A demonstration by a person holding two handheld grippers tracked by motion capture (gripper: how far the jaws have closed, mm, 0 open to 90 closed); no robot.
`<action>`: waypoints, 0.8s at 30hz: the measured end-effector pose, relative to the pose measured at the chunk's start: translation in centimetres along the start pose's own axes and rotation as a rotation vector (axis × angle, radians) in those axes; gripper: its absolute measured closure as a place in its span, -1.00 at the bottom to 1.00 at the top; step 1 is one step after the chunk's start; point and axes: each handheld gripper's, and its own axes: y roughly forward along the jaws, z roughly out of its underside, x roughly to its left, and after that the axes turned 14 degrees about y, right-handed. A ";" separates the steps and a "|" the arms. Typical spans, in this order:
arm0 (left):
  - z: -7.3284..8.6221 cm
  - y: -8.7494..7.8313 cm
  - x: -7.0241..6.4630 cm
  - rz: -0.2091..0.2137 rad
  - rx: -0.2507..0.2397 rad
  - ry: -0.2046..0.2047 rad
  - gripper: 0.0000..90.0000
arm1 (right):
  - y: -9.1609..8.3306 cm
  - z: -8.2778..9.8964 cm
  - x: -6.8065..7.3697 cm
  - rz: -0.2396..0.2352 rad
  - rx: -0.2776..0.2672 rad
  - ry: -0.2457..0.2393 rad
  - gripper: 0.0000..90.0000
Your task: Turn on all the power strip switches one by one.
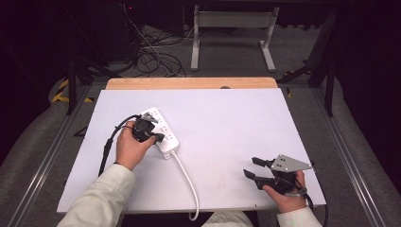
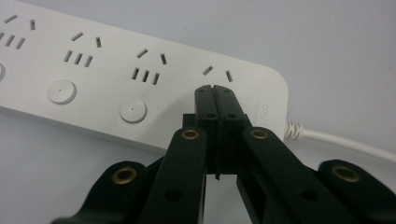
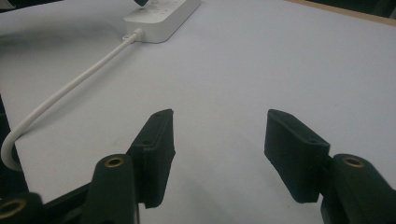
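Pressed together with nothing between its jaws, the left gripper comes down on a white power strip, its tips over the socket nearest the cord end; whether they touch the plastic cannot be told. In the left gripper view the closed pads cover the lower slots of that socket, and the two upper slots stay clear just beyond them. Further along the strip sit more socket groups, and round white buttons line the near edge beside them. The nearest button lies just to one side of the tips.

From the high view, the left gripper is held in the person's left hand over the near part of the power strip, which lies slantwise on the left half of the white table. A white cord leaves the strip's near end and runs toward the table's near edge, where it drops over.

Well apart, at the table's near right corner, the right gripper rests in the person's right hand, jaws spread wide and holding nothing. In the right gripper view its two pads stand open above bare table, with the strip and cord far off.
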 end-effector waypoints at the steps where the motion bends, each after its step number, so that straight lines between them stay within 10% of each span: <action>1: 0.0 0.0 0.0 0.003 0.001 -0.001 0.99 | 0.0 0.0 0.0 0.000 0.000 0.000 -0.03; 24: 0.0 0.4 -0.2 -0.023 0.018 0.018 1.00 | 0.0 0.0 0.1 -0.004 0.006 0.000 -0.04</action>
